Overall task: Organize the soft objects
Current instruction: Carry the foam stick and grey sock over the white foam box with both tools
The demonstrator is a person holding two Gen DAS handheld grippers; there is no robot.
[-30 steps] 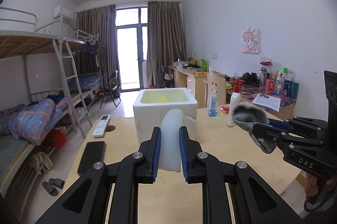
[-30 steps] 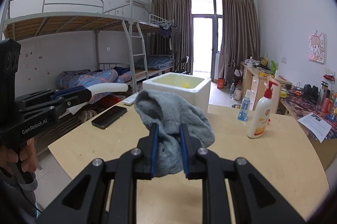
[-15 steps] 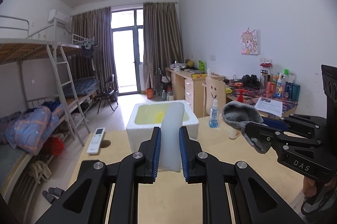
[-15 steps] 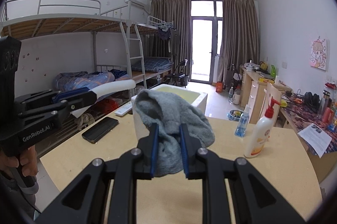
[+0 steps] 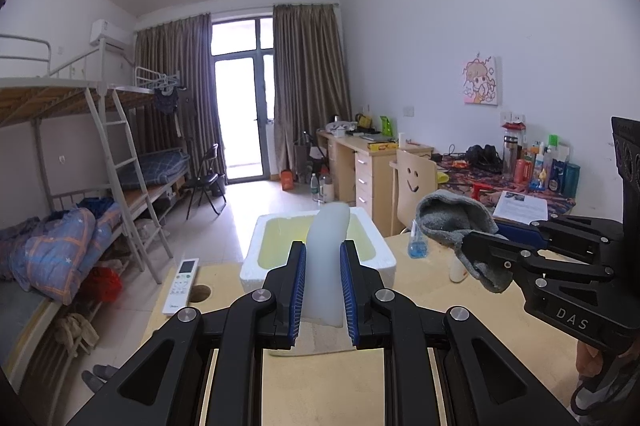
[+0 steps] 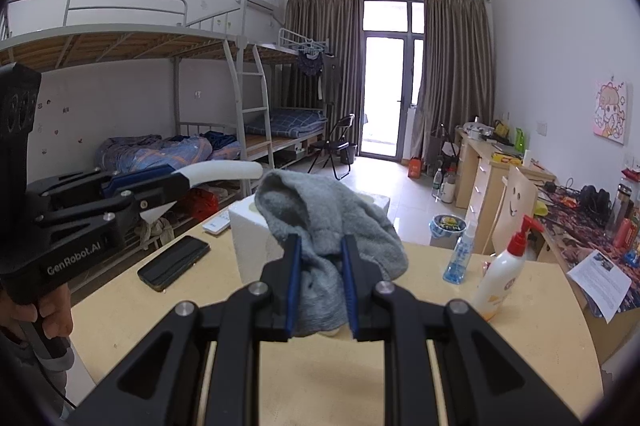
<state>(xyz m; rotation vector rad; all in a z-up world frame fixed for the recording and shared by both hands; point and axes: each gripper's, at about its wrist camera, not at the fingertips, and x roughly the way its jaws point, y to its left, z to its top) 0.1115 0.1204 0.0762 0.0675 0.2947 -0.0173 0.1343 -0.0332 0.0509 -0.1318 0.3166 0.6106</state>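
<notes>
My left gripper (image 5: 322, 288) is shut on a white, bendy foam piece (image 5: 326, 258) that stands up between the blue pads. Just beyond it sits a white foam box (image 5: 384, 254) with a yellow inside, on the wooden table (image 5: 320, 378). My right gripper (image 6: 320, 282) is shut on a crumpled grey cloth (image 6: 324, 218), which hangs above the table in front of the foam box (image 6: 250, 250). In the right wrist view the left gripper (image 6: 180, 181) shows at the left with the foam piece (image 6: 224, 170) pointing toward the box. The right gripper (image 5: 476, 240) and the grey cloth (image 5: 452, 222) show at the right of the left wrist view.
A black phone (image 6: 174, 263) and a white remote (image 5: 181, 286) lie on the table's left side. A blue spray bottle (image 6: 460, 254) and a white pump bottle (image 6: 500, 278) stand at the right. Bunk beds line the left wall, and a cluttered desk and a chair stand along the right wall.
Both grippers have risen and moved forward toward the foam box, each keeping its hold. The box now sits lower in both views, partly behind the held things.
</notes>
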